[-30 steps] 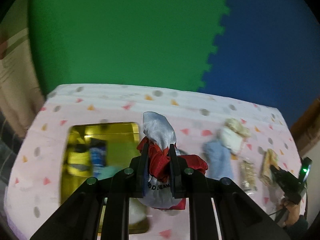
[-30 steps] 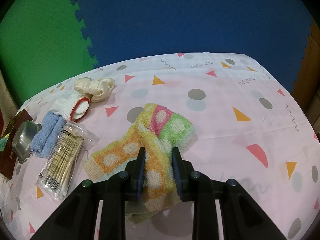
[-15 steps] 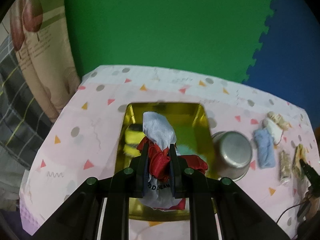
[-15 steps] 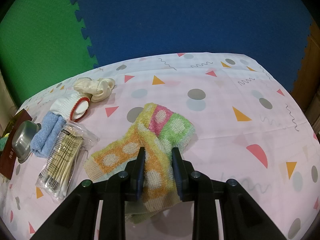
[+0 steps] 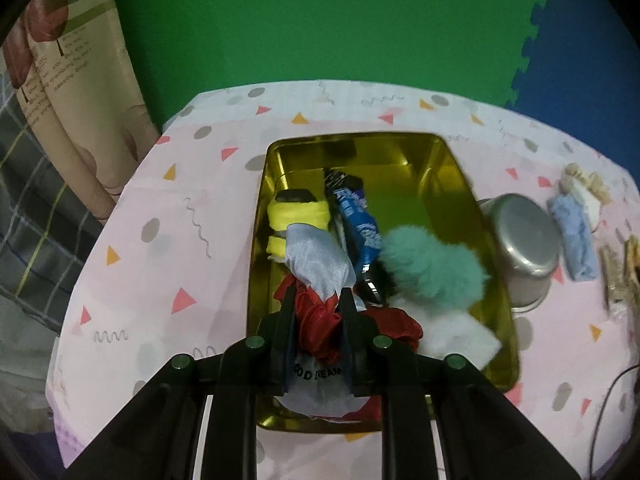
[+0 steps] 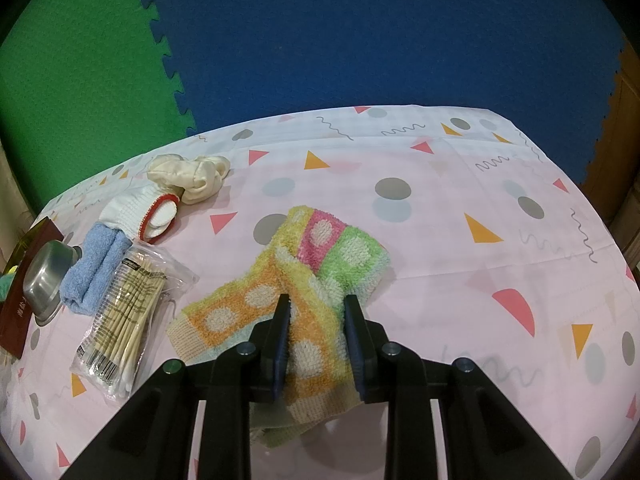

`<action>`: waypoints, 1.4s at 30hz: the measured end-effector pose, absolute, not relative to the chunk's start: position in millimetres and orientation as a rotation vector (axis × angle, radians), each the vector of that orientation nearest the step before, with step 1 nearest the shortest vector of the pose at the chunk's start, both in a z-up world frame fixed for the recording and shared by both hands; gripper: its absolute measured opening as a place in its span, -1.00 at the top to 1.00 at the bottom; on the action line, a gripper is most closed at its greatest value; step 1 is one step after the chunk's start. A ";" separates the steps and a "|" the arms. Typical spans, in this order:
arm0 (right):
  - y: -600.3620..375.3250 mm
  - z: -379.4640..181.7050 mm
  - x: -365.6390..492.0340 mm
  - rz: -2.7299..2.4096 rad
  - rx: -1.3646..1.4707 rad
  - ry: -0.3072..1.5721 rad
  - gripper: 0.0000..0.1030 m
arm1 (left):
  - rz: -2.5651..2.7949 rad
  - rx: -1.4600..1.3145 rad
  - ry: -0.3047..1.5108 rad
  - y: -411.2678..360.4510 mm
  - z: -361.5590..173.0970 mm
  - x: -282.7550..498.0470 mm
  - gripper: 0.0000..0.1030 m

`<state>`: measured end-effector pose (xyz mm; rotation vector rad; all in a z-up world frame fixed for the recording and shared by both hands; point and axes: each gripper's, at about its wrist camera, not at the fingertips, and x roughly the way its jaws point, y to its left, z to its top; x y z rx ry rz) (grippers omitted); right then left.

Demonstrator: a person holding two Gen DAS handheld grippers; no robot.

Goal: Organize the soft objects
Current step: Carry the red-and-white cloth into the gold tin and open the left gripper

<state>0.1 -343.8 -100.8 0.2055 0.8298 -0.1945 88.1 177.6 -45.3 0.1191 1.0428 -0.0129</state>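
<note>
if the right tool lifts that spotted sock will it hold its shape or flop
The sock would probably flop: it is fluffy knit, already folded and draped between the right tool's fingers. It looks light for its size. The fuzzy pile probably grips the pads, so a slip seems unlikely.

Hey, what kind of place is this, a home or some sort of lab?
Most likely a home-style tabletop staged for recording. A table with a pink patterned tablecloth stands before green and blue foam puzzle mats, and a printed curtain hangs on one side.
</note>
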 end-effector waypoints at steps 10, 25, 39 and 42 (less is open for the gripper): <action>-344.2 -100.8 0.2 -0.196 0.203 0.831 0.47 | 0.030 0.148 1.046 180.8 -58.8 96.6 0.41; -343.5 -101.0 0.5 -0.197 0.201 0.831 0.46 | 0.087 0.226 0.975 171.5 -45.9 89.5 -0.02; -344.3 -101.3 0.1 -0.200 0.195 0.832 0.45 | 0.136 0.183 0.876 164.2 -15.5 71.7 -0.22; -344.2 -101.2 0.1 -0.200 0.195 0.833 0.45 | 0.147 0.158 0.875 164.4 -14.6 69.4 -0.24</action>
